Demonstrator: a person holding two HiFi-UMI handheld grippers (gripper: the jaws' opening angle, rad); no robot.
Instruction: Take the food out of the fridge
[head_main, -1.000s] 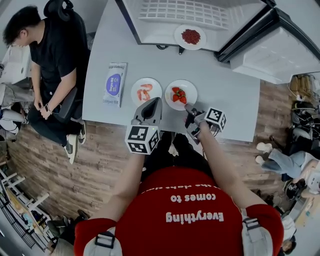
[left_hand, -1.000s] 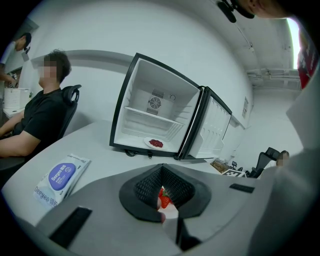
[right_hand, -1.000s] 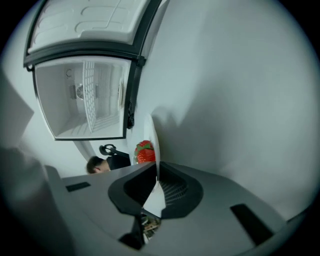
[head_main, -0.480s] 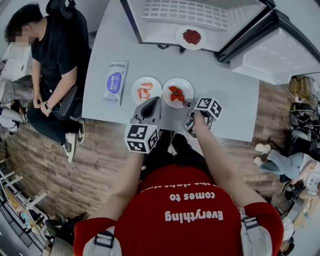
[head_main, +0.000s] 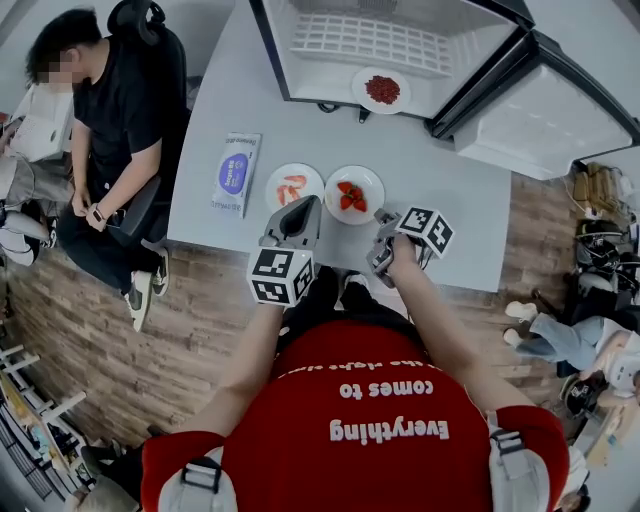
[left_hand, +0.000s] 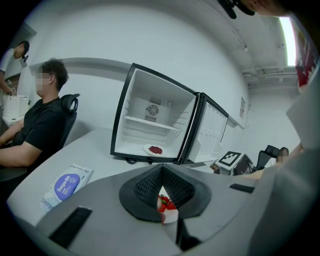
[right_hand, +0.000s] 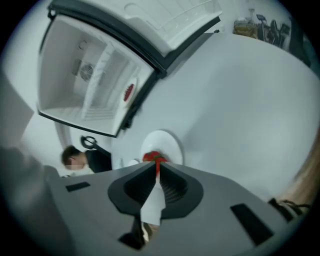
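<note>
**A:** How far along are you with emptying the fridge (head_main: 330, 75)?

**B:** Most of the way, I'd judge; two plates already stand on the table (head_main: 450, 200), side by side at the middle of the head view. The shrimp plate (head_main: 312, 176) is on the left and the strawberry plate (head_main: 372, 183) on the right; they are near each other but apart.

**A:** And what's left inside?

**B:** One plate of small red food (head_main: 362, 86), at the top centre of the frame, on the fridge floor near its front edge; the door (head_main: 540, 110) stands wide open at the upper right; the shelf (head_main: 370, 35) above that plate looks bare, as far as I can see.

**A:** What are you holding?

**B:** Nothing. My left gripper (left_hand: 161, 169) has its jaws together at the tips, empty, just below the two plates in the head view. My right gripper (right_hand: 156, 165) sits below and right of the strawberry plate; its jaws are closing, with only a thin slit left and nothing between them; the strawberries (right_hand: 154, 156) show beyond the tips, not in them.

**A:** So what remains?

**B:** I'd say one reach to the top of the frame for that last plate, then setting it on the table beside the other two; the blue and white packet (head_main: 235, 172) at the left is no part of this, I think.
</note>
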